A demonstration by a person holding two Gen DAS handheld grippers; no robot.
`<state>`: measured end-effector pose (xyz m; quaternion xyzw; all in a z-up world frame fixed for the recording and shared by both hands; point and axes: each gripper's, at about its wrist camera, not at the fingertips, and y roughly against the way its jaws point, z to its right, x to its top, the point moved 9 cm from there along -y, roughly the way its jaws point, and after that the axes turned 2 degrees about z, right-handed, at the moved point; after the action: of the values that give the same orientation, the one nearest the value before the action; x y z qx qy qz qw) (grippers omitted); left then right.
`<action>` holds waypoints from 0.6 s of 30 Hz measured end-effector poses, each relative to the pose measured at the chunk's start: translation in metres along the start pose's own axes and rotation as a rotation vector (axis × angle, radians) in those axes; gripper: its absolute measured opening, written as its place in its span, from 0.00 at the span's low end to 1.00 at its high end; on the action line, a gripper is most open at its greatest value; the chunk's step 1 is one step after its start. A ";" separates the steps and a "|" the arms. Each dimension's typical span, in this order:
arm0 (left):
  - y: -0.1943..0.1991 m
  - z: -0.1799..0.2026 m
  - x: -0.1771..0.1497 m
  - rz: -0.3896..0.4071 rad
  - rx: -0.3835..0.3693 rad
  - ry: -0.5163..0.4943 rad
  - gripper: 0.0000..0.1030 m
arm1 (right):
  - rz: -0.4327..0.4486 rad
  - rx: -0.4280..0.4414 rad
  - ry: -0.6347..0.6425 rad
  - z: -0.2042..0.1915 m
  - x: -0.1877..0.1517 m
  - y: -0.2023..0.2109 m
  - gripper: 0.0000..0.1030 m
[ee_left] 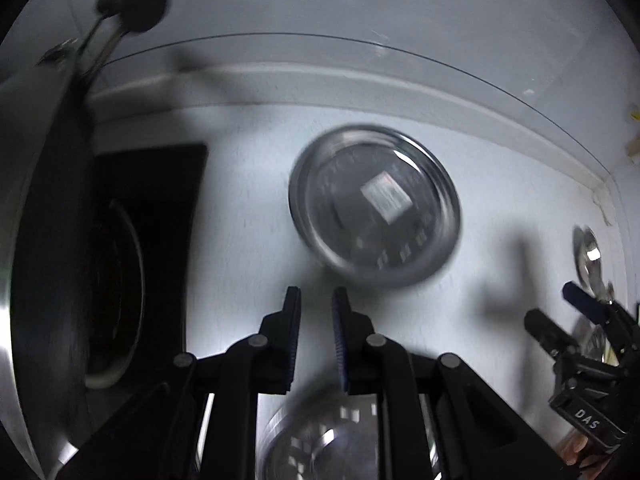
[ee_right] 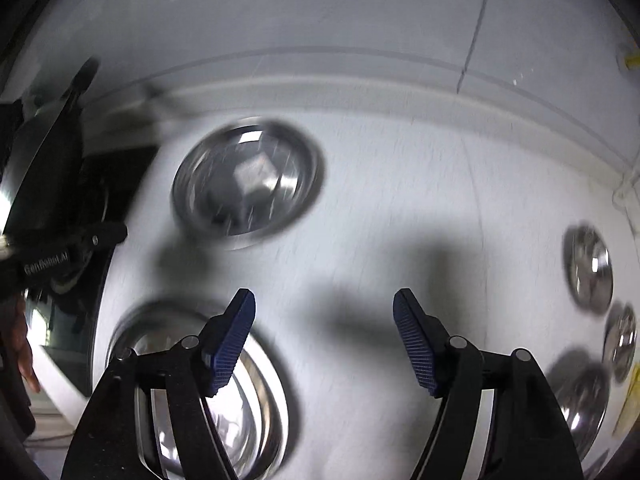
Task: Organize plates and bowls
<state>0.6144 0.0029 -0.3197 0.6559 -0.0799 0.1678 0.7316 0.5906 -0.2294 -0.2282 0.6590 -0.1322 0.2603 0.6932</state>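
Left wrist view shows the left gripper (ee_left: 316, 294) with its blue pads drawn nearly together and nothing between them, hovering over the white counter (ee_left: 248, 216). A steel bowl with a label (ee_left: 374, 216) sits ahead of those tips and a little to their right, toward the counter's back edge, apart from the fingers. A second steel dish (ee_left: 320, 448) lies right under the gripper's body, near the front edge, mostly hidden by the linkage.

Right wrist view shows the right gripper (ee_right: 324, 336) with its jaws spread wide and empty. The labelled bowl (ee_right: 248, 182) lies ahead and to the left of its gap, while the near dish (ee_right: 224, 396) sits under its left finger, not gripped. A cluster of small steel bowls (ee_right: 590, 270) rests along the counter's right edge, well apart from both.

Being round, the bowls have no long axis to align with; any rim point would serve. The labelled bowl looks closer to the left gripper's line, but its jaws would have to spread first; the right one is ready to pinch a rim.
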 end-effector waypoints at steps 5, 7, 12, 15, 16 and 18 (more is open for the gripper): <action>-0.041 -0.007 0.035 -0.064 0.001 0.101 0.15 | -0.029 0.004 0.013 -0.001 0.048 -0.043 0.65; -0.053 -0.009 0.042 -0.086 -0.011 0.133 0.15 | -0.045 0.023 0.000 -0.002 0.060 -0.062 0.65; -0.076 -0.008 0.053 -0.115 -0.029 0.163 0.15 | -0.100 0.049 -0.028 -0.007 0.072 -0.102 0.65; -0.086 -0.008 0.057 -0.119 -0.034 0.174 0.15 | -0.116 0.043 -0.022 -0.010 0.073 -0.115 0.65; -0.089 -0.008 0.058 -0.121 -0.034 0.176 0.15 | -0.120 0.041 -0.020 -0.011 0.073 -0.118 0.65; -0.092 -0.008 0.059 -0.123 -0.041 0.177 0.15 | -0.131 0.046 -0.028 -0.014 0.073 -0.125 0.65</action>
<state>0.7012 0.0113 -0.3870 0.6271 0.0220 0.1785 0.7579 0.7156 -0.2017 -0.2969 0.6857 -0.0923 0.2080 0.6913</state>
